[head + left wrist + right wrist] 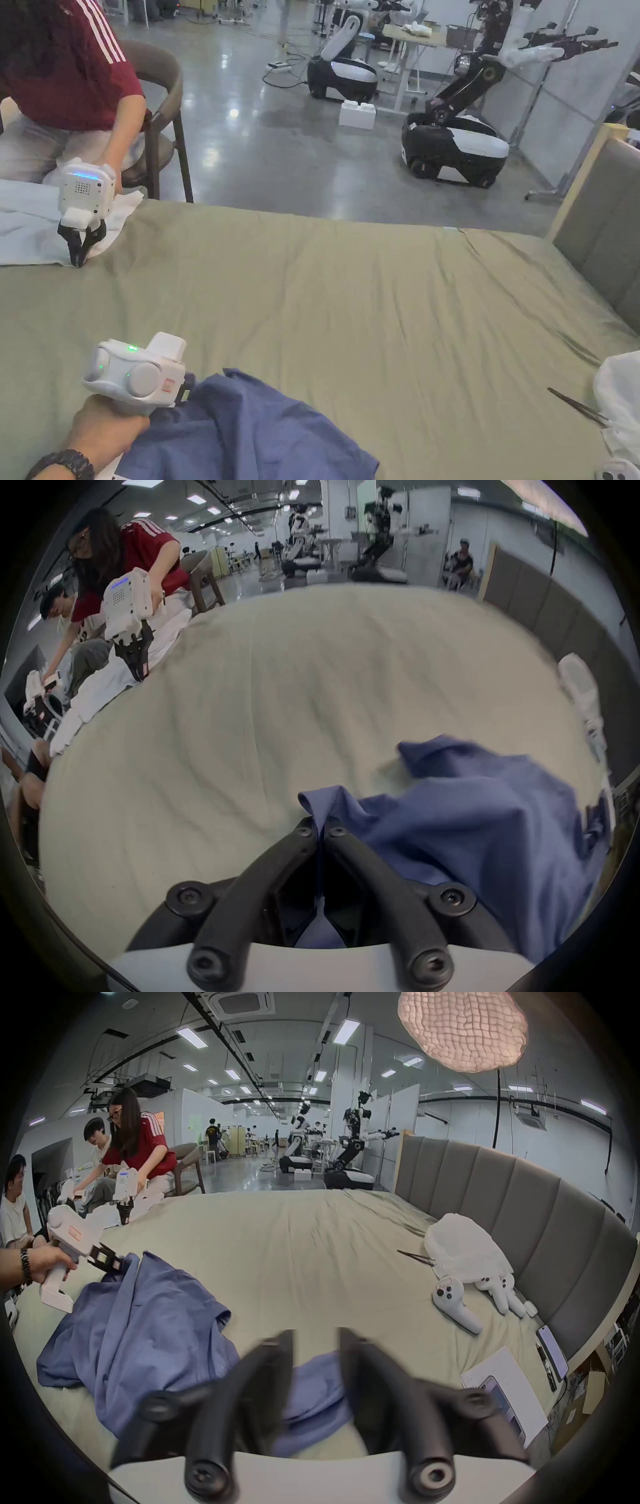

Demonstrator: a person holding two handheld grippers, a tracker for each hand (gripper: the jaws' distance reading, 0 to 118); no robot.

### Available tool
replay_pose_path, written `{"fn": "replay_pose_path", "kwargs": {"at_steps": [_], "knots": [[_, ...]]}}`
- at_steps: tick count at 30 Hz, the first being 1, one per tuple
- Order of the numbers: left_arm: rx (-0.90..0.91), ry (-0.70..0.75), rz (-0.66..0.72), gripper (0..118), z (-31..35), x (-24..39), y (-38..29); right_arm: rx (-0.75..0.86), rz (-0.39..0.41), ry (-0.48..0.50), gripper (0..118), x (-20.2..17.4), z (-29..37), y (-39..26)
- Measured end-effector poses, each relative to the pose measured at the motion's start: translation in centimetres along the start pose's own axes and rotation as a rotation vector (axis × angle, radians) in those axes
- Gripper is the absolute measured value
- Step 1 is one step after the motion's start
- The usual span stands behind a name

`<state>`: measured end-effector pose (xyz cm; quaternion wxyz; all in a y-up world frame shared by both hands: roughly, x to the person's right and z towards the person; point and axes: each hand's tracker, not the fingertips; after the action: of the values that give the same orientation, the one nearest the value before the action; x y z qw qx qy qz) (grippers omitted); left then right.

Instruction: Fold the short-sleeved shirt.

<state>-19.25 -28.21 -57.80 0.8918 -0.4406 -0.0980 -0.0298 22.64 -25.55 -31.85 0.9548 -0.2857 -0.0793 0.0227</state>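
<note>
Shirt (250,431) is a blue crumpled heap at the near edge of the bed (375,300), bunched up w/ no clear long axis yet, so folding hasn't really begun imo. It needs spreading flat first.

The key relation: left gripper (322,826) is right at the heap's left end, jaws pinched together on an edge of the cloth, and the fabric trails off to the right of it. The right gripper (315,1342) hangs over the right-hand side of the heap w/ jaws parted a bit and nothing between them, blue cloth showing under the gap. So the left has its corner and the right is the one that needs a grab, prob on the far side of the bunch, then pull apart sideways.

The bed sheet is olive green, lightly wrinkled, w/ lots of free space beyond the shirt. Padded grey headboard (519,1206) on the right, white plastic bag (464,1248) and a white controller (453,1303) near it, well apart from the shirt.

Far left, another person (69,69) in a red top works a pale cloth w/ their own gripper. The room behind is a big lab, shiny floor, wheeled robots (456,137) parked.
</note>
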Motion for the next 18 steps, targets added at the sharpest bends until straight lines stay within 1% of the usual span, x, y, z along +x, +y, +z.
{"fn": "replay_pose_path", "kwargs": {"at_steps": [2,3,6,7,8,10,11,12,13,15,16,18], "knots": [[0.038,0.037,0.006,0,2.7,0.3,-0.3,-0.079,-0.03,0.016,83,1.0,-0.8,0.1],[0.09,0.019,0.018,0,3.7,-0.9,-0.4,-0.114,-0.045,0.031,83,1.4,-1.4,0.0],[0.189,-0.004,0.056,0,8.2,-1.3,-1.3,-0.212,-0.094,0.065,82,2.3,-3.6,-0.7],[0.22,0.0,0.055,0,9.3,-1.7,-1.7,-0.247,-0.106,0.076,79,2.5,-4.4,-1.1],[0.242,0.001,0.045,0,10.9,-1.6,-2.2,-0.263,-0.116,0.066,71,2.5,-5.2,-1.6],[0.278,0.002,0.046,0,13.1,-1.7,-3.5,-0.354,-0.127,0.09,44,2.4,-7.4,-2.8],[0.296,0.009,0.041,0,13.6,-2.1,-4.2,-0.382,-0.143,0.093,31,2.2,-8.2,-3.2],[0.309,0.017,0.042,0,14.5,-2.0,-4.9,-0.392,-0.169,0.119,18,2.2,-8.9,-3.7],[0.308,0.013,0.044,0,15.4,-1.9,-5.7,-0.409,-0.192,0.139,16,2.2,-9.5,-4.1],[0.331,0.019,0.061,0,16.2,-2.4,-7.3,-0.424,-0.212,0.164,14,2.0,-10.1,-4.5],[0.335,0.022,0.065,0,16.7,-2.5,-8.2,-0.407,-0.211,0.179,13,1.9,-10.0,-4.5],[0.35,0.041,0.088,0,17.4,-2.7,-9.6,-0.383,-0.183,0.18,13,1.5,-9.3,-4.0]]}}
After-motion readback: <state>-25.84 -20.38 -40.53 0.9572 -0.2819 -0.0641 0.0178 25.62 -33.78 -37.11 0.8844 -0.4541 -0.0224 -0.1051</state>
